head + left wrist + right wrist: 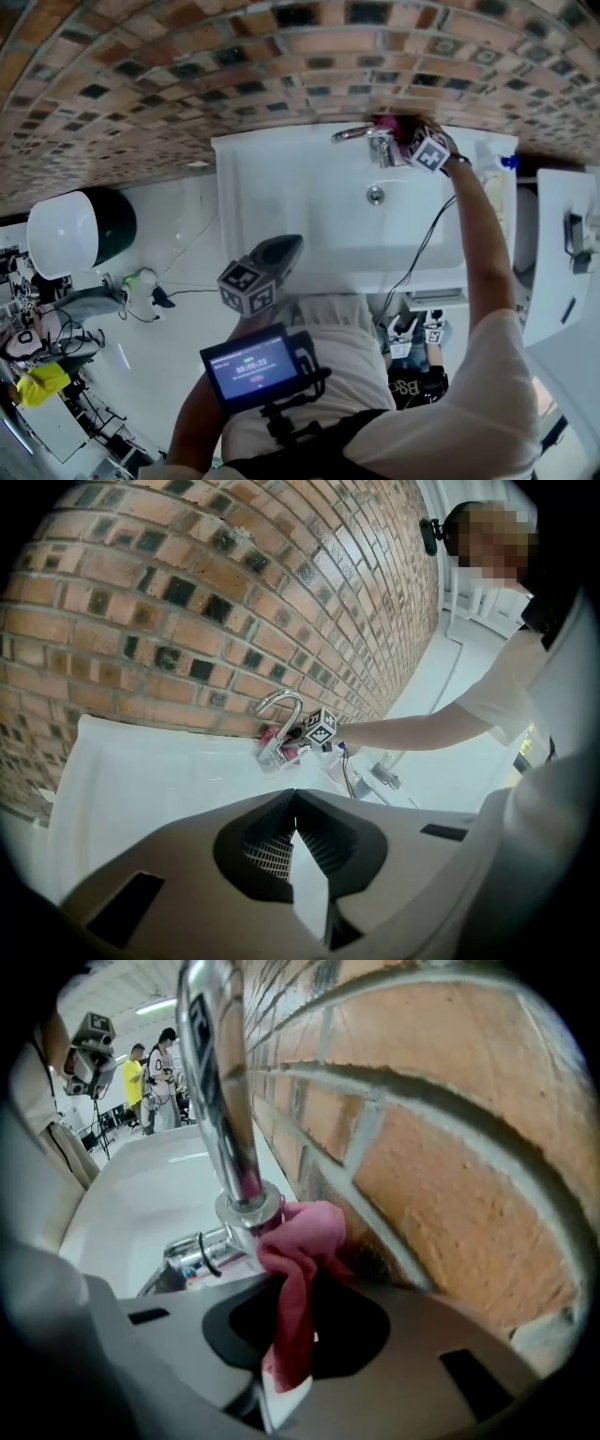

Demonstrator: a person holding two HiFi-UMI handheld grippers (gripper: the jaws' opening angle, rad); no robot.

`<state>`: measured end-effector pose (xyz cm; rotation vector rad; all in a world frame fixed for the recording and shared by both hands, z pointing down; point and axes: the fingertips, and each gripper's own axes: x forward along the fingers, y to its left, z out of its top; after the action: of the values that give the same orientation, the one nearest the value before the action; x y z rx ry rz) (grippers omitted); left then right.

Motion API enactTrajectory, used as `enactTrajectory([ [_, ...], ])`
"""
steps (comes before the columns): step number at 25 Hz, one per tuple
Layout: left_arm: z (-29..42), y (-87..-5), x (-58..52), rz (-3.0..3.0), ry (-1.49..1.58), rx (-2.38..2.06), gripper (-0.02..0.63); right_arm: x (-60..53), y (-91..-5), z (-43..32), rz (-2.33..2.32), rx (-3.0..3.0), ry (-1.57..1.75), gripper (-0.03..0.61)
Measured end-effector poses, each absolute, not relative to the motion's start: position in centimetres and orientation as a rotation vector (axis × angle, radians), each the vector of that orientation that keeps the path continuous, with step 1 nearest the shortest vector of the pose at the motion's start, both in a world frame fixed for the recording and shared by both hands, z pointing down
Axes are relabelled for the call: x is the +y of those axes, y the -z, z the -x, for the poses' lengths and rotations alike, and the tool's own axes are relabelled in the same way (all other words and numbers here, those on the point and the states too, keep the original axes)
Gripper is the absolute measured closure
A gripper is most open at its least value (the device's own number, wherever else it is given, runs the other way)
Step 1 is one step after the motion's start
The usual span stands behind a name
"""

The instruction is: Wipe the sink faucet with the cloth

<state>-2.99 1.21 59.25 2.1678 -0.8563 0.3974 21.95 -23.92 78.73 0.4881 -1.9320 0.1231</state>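
A chrome faucet (pixel 364 138) stands at the back of the white sink (pixel 281 197), against the brick wall. In the right gripper view its spout (pixel 220 1101) rises just ahead of the jaws. My right gripper (pixel 286 1358) is shut on a pink cloth (pixel 300 1260), whose bunched end presses against the faucet's base on the wall side. The cloth (pixel 386 123) shows behind the faucet in the head view, with the right gripper (pixel 412 141) beside it. My left gripper (pixel 281 251) hangs over the sink's front edge, shut and holding nothing (pixel 295 832). The left gripper view shows the faucet (pixel 279 726) far ahead.
A drain (pixel 375 195) lies in the basin below the faucet. A lever handle (pixel 192 1255) sticks out to the left of the faucet base. The brick wall (pixel 441 1138) is close on the right of the gripper. A white bottle (pixel 495 173) stands at the sink's right end.
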Motion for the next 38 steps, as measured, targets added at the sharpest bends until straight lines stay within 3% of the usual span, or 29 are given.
enactTrajectory([
  [7, 2.8, -59.7, 2.3, -2.156, -0.396, -0.843, 0.611, -21.6, -78.8, -28.4, -0.744, -1.944, -0.503, 0.511],
  [12, 3.6, -59.3, 2.0, -2.176, -0.357, -0.83, 0.611, -16.8, -71.8, -32.1, -1.388, -2.131, -0.771, 0.51],
  [16, 3.0, -58.2, 1.2, -2.227, -0.305, -0.774, 0.611, -9.7, -65.6, -31.7, -1.698, -2.152, -0.781, 0.508],
  [26, 5.7, -52.7, 3.4, -2.372, -0.161, -0.672, 0.611, 2.3, -55.1, -21.4, -2.013, -2.17, -0.739, 0.505],
  [38, 15.7, -47.2, 9.9, -2.491, 0.025, -0.675, 0.611, 10.4, -47.2, -6.1, -2.022, -2.286, -0.551, 0.505],
])
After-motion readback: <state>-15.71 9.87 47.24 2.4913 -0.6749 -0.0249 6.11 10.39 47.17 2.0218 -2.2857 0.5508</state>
